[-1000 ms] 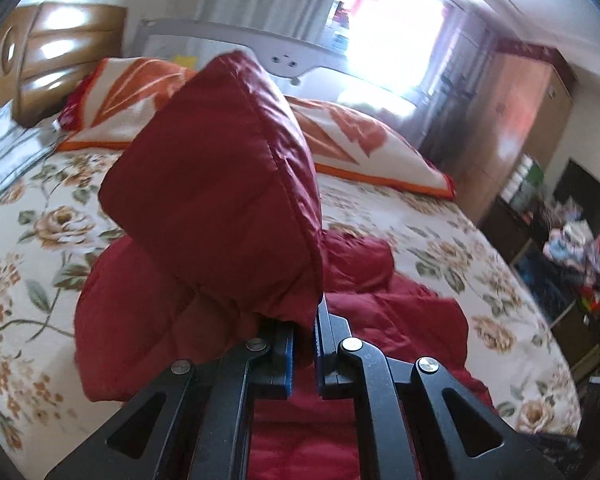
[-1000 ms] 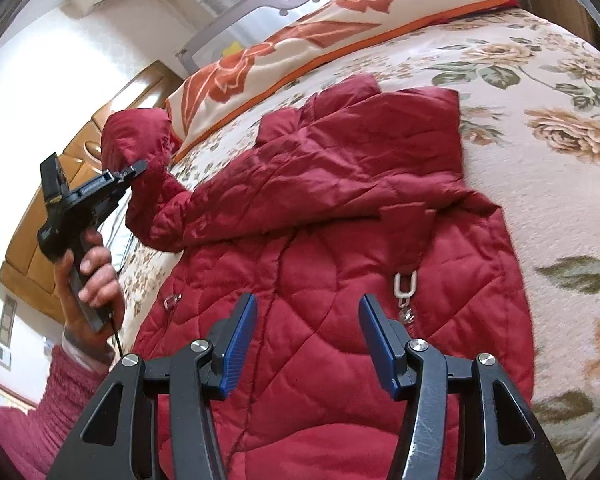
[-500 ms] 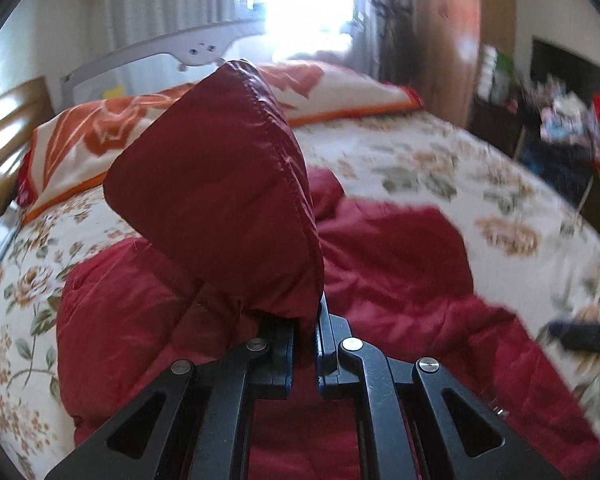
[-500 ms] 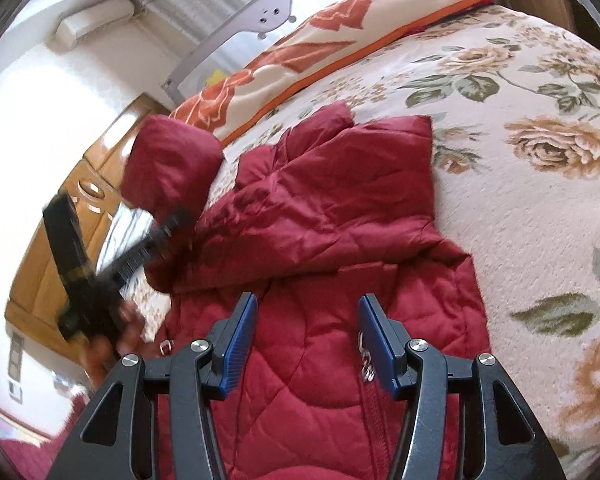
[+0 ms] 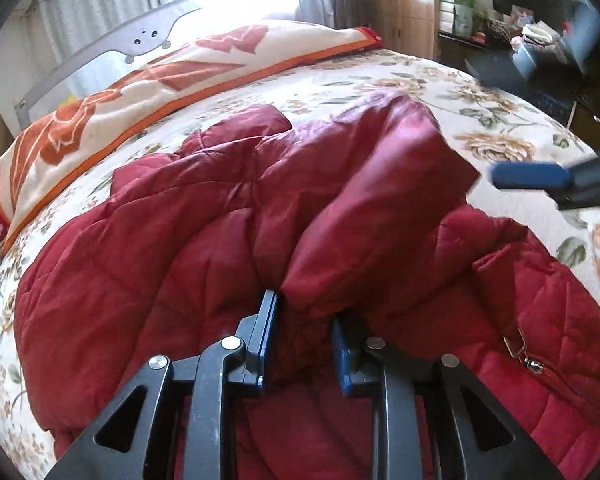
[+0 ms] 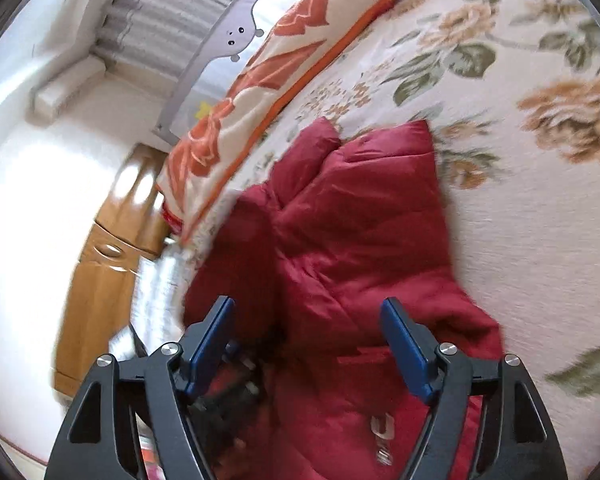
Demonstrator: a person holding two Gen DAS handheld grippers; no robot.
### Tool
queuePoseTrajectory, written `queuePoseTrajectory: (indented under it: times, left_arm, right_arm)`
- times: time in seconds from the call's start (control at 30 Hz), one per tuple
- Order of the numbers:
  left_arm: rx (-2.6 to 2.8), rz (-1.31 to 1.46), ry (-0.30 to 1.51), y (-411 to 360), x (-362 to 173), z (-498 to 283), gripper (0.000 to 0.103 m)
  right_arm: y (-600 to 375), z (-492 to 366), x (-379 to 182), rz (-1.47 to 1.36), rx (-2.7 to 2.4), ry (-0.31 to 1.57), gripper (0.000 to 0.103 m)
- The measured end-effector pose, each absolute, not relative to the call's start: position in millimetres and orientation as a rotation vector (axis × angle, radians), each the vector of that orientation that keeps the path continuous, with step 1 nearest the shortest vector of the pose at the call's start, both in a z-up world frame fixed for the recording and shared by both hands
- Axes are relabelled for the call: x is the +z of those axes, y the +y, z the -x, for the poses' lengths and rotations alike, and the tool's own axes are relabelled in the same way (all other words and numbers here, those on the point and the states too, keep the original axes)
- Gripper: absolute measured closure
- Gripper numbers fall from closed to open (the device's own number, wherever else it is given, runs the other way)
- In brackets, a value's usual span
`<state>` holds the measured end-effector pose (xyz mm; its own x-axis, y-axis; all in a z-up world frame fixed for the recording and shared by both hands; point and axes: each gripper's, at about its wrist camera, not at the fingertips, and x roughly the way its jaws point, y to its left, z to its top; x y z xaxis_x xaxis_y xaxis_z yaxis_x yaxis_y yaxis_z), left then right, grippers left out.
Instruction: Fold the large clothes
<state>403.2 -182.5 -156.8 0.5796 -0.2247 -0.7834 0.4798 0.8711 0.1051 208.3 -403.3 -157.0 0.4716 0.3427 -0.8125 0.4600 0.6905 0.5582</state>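
Left hand-held gripper [image 5: 302, 326] opening; sleeve [image 5: 374, 216] hides right pad.

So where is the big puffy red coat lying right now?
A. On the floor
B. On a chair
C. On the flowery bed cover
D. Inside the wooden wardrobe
C: the puffy red quilted coat is spread out on the cream bed cover with brown flowers, just below the orange-and-cream pillow.
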Motion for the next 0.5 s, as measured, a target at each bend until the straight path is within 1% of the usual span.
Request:
queuePoseTrajectory:
  times: [0.07, 0.1, 0.23, 0.27, 0.3, 0.33, 0.37, 0.4, 0.43, 0.5]
  left_arm:
    - [-0.419, -0.325, 0.860, -184.2, -157.6, -404.3, 0.080]
    - [-0.422, -0.319, 0.862, -184.1, -158.8, -404.6, 0.079]
    - [-0.435, -0.295, 0.879, -182.8, -163.1, -404.6, 0.076]
    - [-0.439, -0.289, 0.884, -183.2, -165.0, -405.1, 0.074]
    - [-0.445, -0.279, 0.891, -182.3, -165.2, -403.6, 0.071]
    - [-0.450, -0.262, 0.903, -179.6, -164.0, -402.1, 0.070]
    - [-0.458, -0.241, 0.915, -175.4, -161.4, -399.9, 0.068]
    - [-0.468, -0.220, 0.920, -171.8, -158.7, -397.0, 0.067]
    - [-0.477, -0.190, 0.923, -164.8, -153.7, -394.3, 0.066]
    - [-0.482, -0.132, 0.920, -147.1, -141.0, -390.0, 0.066]
  right_arm:
    - [-403.3, -219.6, -165.2, -0.906, -0.049, 1.110, 0.019]
    - [-402.0, -226.3, -171.7, -0.930, -0.035, 1.123, 0.014]
    - [-396.1, -241.9, -193.8, -0.910, -0.086, 1.204, 0.014]
    - [-395.1, -243.8, -199.5, -0.930, -0.074, 1.208, 0.015]
    - [-393.7, -246.2, -204.8, -0.953, -0.059, 1.210, 0.023]
    - [-392.8, -247.5, -207.5, -0.958, -0.054, 1.214, 0.041]
    - [-390.8, -250.1, -210.7, -0.952, -0.055, 1.226, 0.055]
    - [-389.4, -252.4, -213.6, -0.943, -0.061, 1.239, 0.079]
    - [-389.0, -253.5, -214.6, -0.939, -0.069, 1.246, 0.086]
    - [-387.9, -255.5, -213.5, -0.898, -0.087, 1.248, 0.089]
